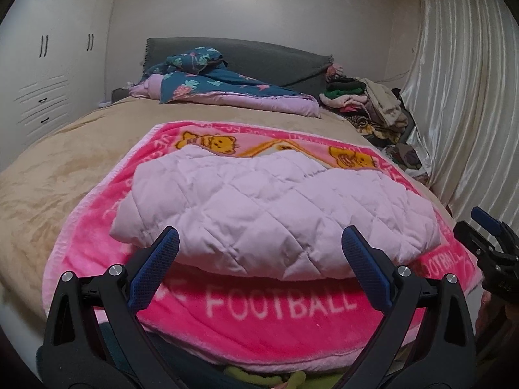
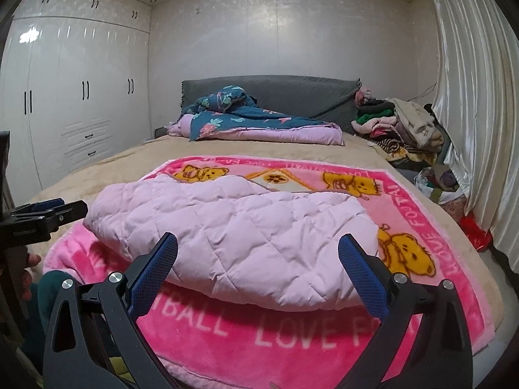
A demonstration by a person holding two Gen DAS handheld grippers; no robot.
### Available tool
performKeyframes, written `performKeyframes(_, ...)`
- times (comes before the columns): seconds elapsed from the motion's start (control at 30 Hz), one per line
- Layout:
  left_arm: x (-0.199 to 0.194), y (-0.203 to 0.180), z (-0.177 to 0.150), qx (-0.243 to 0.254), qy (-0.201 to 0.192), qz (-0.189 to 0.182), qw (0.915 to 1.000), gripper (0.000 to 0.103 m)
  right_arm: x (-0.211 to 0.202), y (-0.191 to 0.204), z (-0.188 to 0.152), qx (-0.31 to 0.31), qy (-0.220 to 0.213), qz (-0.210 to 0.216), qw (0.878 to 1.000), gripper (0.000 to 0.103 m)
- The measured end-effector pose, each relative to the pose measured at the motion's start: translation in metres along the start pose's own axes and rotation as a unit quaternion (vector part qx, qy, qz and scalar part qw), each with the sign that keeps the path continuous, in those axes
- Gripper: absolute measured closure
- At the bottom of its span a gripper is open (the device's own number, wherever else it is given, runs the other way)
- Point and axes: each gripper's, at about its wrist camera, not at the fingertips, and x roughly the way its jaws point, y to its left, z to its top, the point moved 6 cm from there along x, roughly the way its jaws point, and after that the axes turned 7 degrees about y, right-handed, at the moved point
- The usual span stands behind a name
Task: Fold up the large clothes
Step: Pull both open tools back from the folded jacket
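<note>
A pale lilac quilted garment (image 1: 269,207) lies folded in a thick bundle on a pink teddy-bear blanket (image 1: 279,308) on the bed. It also shows in the right wrist view (image 2: 233,233), on the same blanket (image 2: 292,334). My left gripper (image 1: 262,246) is open and empty, just in front of the garment's near edge. My right gripper (image 2: 259,249) is open and empty, also at the near edge. The right gripper shows at the right edge of the left wrist view (image 1: 486,236); the left one shows at the left edge of the right wrist view (image 2: 45,214).
A tan bedspread (image 1: 65,168) covers the bed. A blue floral quilt (image 1: 220,87) lies by the grey headboard (image 1: 266,55). A pile of clothes (image 1: 366,103) sits at the far right. Curtains (image 1: 464,97) hang on the right, white wardrobes (image 2: 74,97) on the left.
</note>
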Motion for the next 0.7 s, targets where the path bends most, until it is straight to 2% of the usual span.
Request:
performKeyframes(0.23, 0.005, -0.007, -0.011, 0.003, -0.004, -0.006, 1.0000, 0.009, 0.001, 0.011, -0.013, 0.001, -0.009, 0.016, 1.000, 0.004)
performKeyframes(0.57, 0.029, 0.002, -0.027, -0.012, 0.024, -0.012, 0.9996, 0.009, 0.043, 0.011, -0.042, 0.014, 0.060, 0.011, 0.998, 0.004)
performKeyframes(0.7, 0.039, 0.008, -0.033, -0.016, 0.035, -0.003, 0.9993, 0.009, 0.060, 0.010, -0.050, 0.024, 0.078, 0.006, 0.997, 0.004)
